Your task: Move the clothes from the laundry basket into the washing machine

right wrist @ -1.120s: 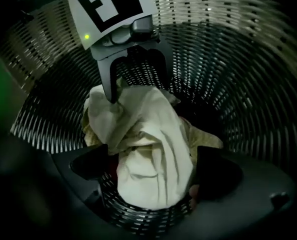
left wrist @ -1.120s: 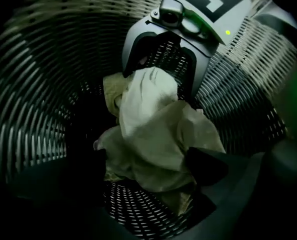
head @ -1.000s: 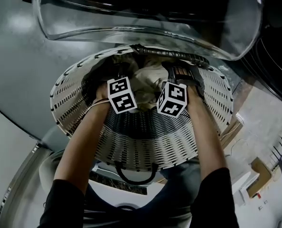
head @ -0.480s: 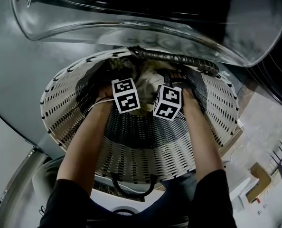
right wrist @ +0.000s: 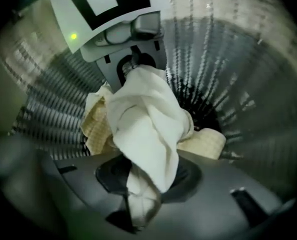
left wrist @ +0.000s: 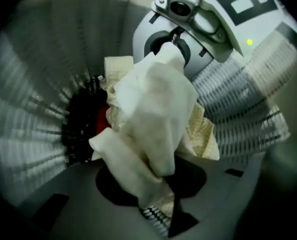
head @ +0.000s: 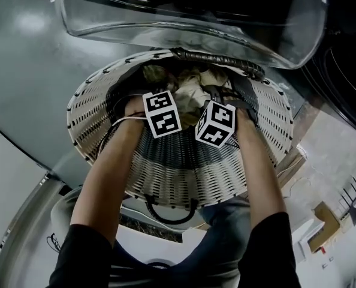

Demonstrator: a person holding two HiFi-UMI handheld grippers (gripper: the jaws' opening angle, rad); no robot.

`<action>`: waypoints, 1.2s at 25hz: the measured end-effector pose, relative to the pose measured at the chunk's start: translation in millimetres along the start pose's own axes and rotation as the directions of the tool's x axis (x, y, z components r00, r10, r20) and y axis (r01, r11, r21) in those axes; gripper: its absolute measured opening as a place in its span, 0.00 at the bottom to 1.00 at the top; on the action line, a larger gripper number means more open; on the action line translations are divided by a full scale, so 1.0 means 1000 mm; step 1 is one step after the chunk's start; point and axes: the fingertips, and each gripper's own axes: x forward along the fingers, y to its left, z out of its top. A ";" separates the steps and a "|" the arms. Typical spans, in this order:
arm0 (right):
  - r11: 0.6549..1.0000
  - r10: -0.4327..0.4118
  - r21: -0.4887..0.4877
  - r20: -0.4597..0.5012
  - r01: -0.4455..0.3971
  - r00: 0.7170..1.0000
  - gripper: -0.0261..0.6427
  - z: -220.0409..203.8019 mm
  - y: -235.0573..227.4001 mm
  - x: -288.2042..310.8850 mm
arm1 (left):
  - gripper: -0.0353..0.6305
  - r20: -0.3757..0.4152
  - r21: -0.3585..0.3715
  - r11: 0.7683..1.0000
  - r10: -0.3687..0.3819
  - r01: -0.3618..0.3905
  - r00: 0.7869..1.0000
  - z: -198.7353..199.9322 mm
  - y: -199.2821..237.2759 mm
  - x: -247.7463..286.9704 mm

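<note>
Your left gripper (left wrist: pixel 156 209) and right gripper (right wrist: pixel 138 204) have just closed on the cream cloth (left wrist: pixel 153 119) in the laundry basket (head: pixel 184 179). I judge all the moving remains.

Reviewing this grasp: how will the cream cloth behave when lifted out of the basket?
Probably floppy: the cream cloth drapes in soft folds. Likely light, since it looks thin. It may drag the yellow checked fabric beside it.
</note>
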 end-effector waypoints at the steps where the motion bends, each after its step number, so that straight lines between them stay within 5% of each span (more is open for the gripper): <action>1: 1.000 -0.003 0.009 0.005 0.003 1.000 0.21 0.004 0.000 -0.011 | 0.27 0.004 -0.003 1.000 0.009 -0.009 1.000 0.002 -0.001 -0.012; 16: 0.975 -0.111 0.206 0.132 0.082 0.985 0.18 0.056 0.023 -0.210 | 0.27 0.081 -0.076 0.993 0.097 -0.091 0.992 0.029 -0.051 -0.212; 30: 0.899 -0.261 0.404 0.184 0.170 0.948 0.18 0.052 0.043 -0.404 | 0.27 0.144 -0.020 0.981 0.193 -0.192 0.971 0.107 -0.109 -0.381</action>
